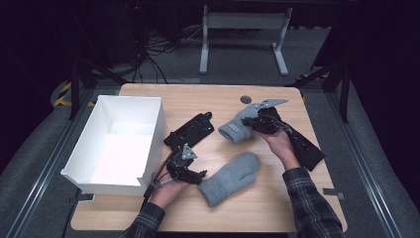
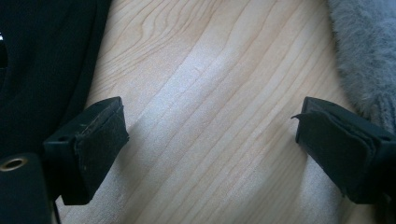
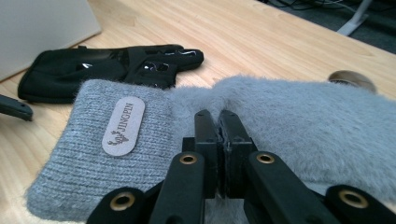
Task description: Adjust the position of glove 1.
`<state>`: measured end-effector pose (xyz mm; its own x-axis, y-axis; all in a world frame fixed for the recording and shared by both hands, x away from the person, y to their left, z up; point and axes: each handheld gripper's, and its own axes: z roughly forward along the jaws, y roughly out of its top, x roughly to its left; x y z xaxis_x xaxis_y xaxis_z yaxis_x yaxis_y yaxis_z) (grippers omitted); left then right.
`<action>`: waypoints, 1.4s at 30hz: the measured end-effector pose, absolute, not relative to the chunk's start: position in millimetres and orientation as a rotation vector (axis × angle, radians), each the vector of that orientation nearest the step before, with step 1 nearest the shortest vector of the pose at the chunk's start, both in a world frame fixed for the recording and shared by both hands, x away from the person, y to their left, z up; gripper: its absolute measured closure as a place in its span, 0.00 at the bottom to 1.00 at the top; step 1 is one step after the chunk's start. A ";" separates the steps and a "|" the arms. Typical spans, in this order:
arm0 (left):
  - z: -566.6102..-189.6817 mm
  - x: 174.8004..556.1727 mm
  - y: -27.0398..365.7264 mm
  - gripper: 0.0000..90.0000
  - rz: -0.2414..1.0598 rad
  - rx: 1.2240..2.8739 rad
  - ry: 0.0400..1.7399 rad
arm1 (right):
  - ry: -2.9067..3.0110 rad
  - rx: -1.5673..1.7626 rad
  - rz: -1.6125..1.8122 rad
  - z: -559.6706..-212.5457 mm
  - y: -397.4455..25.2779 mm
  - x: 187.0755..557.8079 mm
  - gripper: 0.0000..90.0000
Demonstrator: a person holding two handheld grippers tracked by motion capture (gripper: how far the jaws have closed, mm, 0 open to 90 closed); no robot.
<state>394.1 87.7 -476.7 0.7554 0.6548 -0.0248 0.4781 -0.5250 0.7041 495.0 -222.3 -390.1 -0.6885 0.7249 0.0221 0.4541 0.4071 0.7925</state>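
A grey mitten (image 1: 236, 127) with a brown label lies at the table's middle right, and my right gripper (image 1: 255, 124) is shut on its fuzzy body. In the right gripper view the jaws (image 3: 218, 120) pinch the mitten (image 3: 140, 140) just past its knit cuff. A second grey mitten (image 1: 230, 177) lies near the front. My left gripper (image 1: 192, 172) hovers open just left of it. In the left gripper view the jaws (image 2: 212, 140) span bare wood, with the mitten (image 2: 369, 51) at the upper right and a black glove (image 2: 42, 70) at the left.
A white open box (image 1: 119, 141) stands at the table's left. One black glove (image 1: 190, 130) lies beside it; in the right gripper view that glove (image 3: 107, 65) sits beyond the mitten. Another black glove (image 1: 303, 145) lies under the right hand. A round grommet (image 1: 246, 99) sits at the back.
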 end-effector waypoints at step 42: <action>-476.7 394.6 87.6 0.10 0.320 2.228 0.844 | 2.368 1.015 1.253 -380.6 -214.1 364.3 0.98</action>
<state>394.6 87.6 -476.7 0.7545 0.6559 -0.0212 0.4766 -0.5255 0.7048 364.3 -214.1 -380.6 -0.7158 0.6939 0.0782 0.4548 0.3784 0.8062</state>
